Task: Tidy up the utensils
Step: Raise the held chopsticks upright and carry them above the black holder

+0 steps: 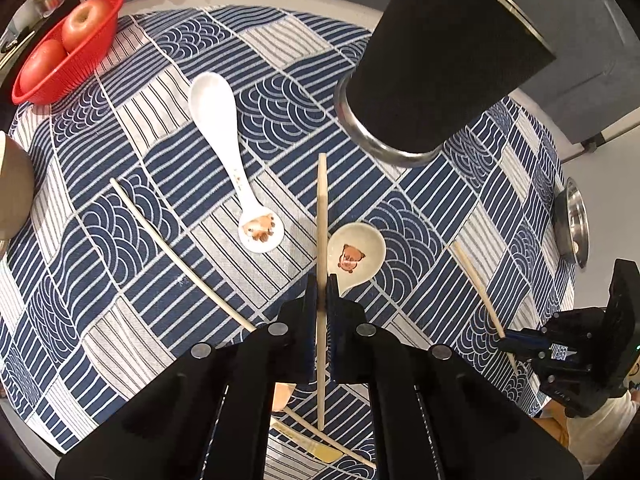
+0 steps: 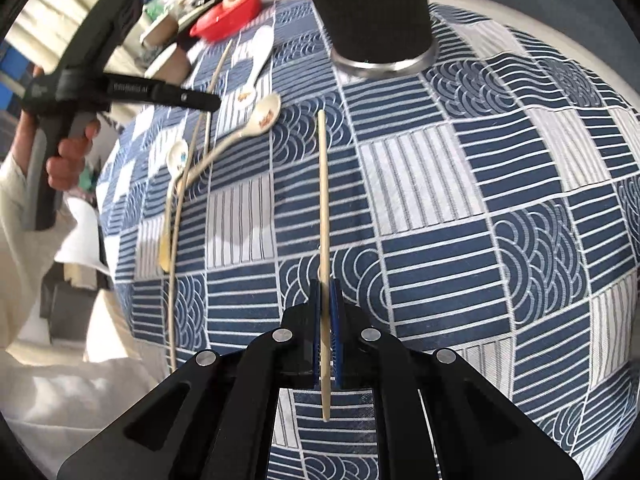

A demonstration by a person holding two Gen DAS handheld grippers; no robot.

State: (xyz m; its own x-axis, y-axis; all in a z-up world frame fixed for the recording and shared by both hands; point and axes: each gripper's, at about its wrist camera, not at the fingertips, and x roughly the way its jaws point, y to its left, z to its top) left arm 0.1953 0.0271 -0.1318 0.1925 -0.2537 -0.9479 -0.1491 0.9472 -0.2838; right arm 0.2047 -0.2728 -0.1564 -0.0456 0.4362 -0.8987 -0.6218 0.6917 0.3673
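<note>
My left gripper (image 1: 322,284) is shut on a pale wooden chopstick (image 1: 322,208) that points toward the tall black utensil holder (image 1: 440,60). Below it on the cloth lie a white spoon (image 1: 224,140), a beige bear-print spoon (image 1: 356,256) and a loose chopstick (image 1: 180,256). My right gripper (image 2: 328,292) is shut on a second chopstick (image 2: 323,200), held above the cloth and aimed at the holder (image 2: 372,8). In the left wrist view the right gripper (image 1: 516,340) shows at the right edge. The left gripper (image 2: 208,102) hangs over the spoons (image 2: 266,116).
A red basket (image 1: 80,76) with two apples sits at the far left corner. A metal bowl (image 1: 576,220) stands at the right table edge. A blue and white patterned cloth (image 2: 460,200) covers the round table. The person's hand (image 2: 68,160) and pale sleeve are at left.
</note>
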